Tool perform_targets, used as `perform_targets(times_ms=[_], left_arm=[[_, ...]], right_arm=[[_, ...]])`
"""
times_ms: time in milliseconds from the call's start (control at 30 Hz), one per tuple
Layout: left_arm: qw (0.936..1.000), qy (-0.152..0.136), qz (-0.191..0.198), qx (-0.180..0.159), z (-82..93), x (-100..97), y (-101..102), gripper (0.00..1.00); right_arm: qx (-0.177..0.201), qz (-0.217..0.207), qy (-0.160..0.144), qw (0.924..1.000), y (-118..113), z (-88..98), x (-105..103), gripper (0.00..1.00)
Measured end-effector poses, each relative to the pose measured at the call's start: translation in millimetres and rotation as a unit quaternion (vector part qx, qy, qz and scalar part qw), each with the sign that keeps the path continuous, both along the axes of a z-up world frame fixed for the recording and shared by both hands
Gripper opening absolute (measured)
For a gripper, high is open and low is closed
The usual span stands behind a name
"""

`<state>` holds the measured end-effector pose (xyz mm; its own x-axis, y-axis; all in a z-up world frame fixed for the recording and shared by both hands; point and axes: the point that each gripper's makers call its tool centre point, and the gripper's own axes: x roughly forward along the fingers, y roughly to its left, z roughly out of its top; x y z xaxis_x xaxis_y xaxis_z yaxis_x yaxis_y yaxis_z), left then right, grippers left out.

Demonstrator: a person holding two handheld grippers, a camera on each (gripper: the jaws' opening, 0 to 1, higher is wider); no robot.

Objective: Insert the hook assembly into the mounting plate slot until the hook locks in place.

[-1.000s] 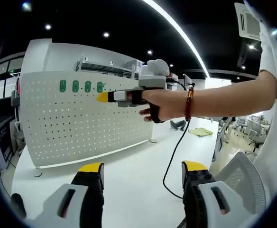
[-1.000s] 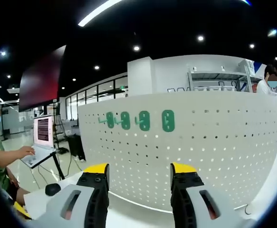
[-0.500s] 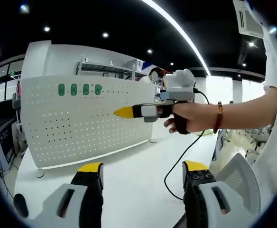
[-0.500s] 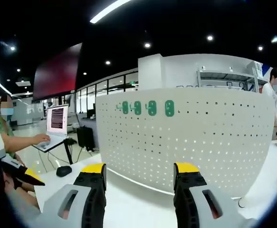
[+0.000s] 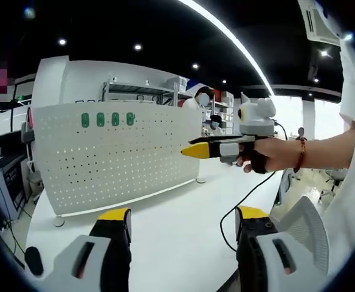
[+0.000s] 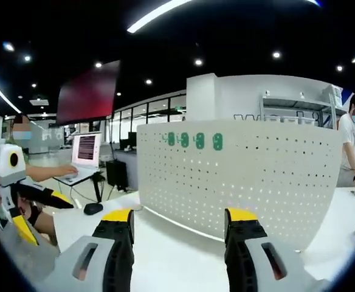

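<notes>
I hold both tools off the white pegboard (image 5: 113, 155), the mounting plate of this job, which stands upright on the white table (image 5: 177, 225). 4 green hooks (image 5: 107, 119) sit in a row along its top edge, each seated in the perforations as far as I can tell; in the right gripper view the same 4 (image 6: 193, 141) show near the top of the board.

My left gripper (image 5: 180, 214) has its jaws spread apart with nothing between them. My right gripper (image 6: 177, 214) is the same in its own view: jaws wide, empty. In the left gripper view the right gripper (image 5: 193, 150) hangs well apart from the board, though there its yellow tips look drawn together, carrying nothing.

I judge the insertion done, or a reset in hand. If another hook is wanted, I see no loose one here. The next move calls for checking that all 4 are locked while keeping the board in sight.
</notes>
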<state>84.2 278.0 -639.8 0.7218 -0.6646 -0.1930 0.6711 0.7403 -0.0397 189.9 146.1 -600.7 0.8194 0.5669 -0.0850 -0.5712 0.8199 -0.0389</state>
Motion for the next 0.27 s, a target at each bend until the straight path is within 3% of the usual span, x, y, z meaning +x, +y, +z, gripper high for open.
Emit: perform_targets(times_ms=[167,267], left_arm=[[1.0,0.0,0.003,0.002,3.0,-1.9,8.3,0.77],[0.9999,0.008,0.006,-0.001,0.7,-4.5,9.6,0.76]], right_arm=[[-0.008,0.02,0.0,0.9998,-2.9,-2.5,-22.6,0.62],[0.007,0.018,0.009,0.9998,-9.3,-7.4,-33.6,0.62]])
